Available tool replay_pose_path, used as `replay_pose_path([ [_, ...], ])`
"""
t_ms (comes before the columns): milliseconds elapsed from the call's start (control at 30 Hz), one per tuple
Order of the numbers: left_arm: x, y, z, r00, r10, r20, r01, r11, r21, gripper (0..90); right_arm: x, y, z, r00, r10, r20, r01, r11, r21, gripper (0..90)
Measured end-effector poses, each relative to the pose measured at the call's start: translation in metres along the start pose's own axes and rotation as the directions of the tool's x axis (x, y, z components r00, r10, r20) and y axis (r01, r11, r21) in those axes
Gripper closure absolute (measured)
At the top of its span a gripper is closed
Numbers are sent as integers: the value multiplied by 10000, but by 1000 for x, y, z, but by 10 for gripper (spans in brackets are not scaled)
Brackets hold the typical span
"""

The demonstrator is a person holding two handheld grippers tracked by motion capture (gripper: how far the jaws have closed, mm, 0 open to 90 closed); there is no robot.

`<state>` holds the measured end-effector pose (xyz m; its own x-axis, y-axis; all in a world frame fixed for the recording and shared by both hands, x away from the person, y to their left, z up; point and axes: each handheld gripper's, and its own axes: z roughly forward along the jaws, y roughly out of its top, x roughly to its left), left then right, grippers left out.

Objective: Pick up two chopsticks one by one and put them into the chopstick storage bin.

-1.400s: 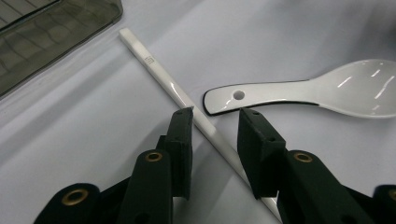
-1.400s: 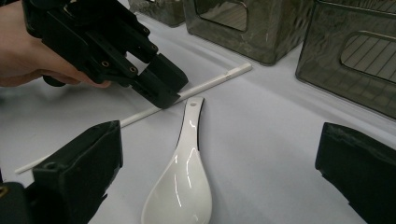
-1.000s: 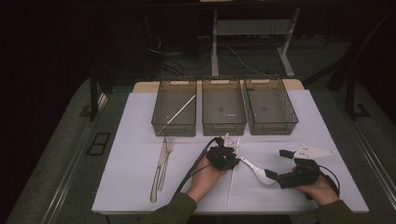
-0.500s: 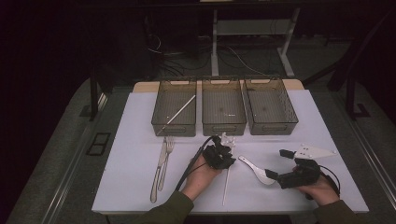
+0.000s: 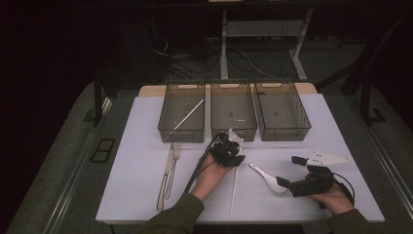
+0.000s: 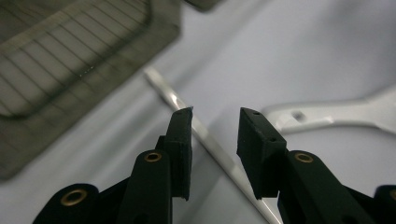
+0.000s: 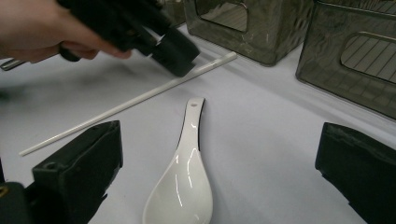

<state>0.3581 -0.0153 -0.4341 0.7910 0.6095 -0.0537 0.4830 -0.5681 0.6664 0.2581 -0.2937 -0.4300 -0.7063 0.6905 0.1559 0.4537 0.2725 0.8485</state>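
Jaws of our left gripper (image 6: 212, 135) have just been opening, pads astride the white chopstick (image 6: 205, 137) on the table, not pinching. Likely we line up a pick for the left bin (image 5: 181, 113), holding its twin. Right gripper (image 7: 219, 172) gapes wide over the ceramic spoon (image 7: 182, 179).
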Motion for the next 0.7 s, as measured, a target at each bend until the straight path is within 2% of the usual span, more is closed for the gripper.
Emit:
replay_pose_path([
  [133,10,9,11,9987,-375,-347,376,9993,33,651,-1,0,0,10000,15,-8,-15,10000,0,9],
  [367,16,14,24,9968,-762,-234,762,9971,3,684,-1,0,0,10000,2,-51,-2,10000,-1,9],
  [633,15,17,27,9986,-460,-273,465,9988,175,739,0,0,0,10000,-11,-61,11,10000,-4,9],
  [667,16,18,27,9992,-281,-278,289,9992,292,745,0,0,0,10000,-4,-58,4,10000,-2,9],
  [700,14,18,27,9991,-273,-309,282,9991,305,748,0,0,0,10000,2,-60,-2,10000,0,9],
])
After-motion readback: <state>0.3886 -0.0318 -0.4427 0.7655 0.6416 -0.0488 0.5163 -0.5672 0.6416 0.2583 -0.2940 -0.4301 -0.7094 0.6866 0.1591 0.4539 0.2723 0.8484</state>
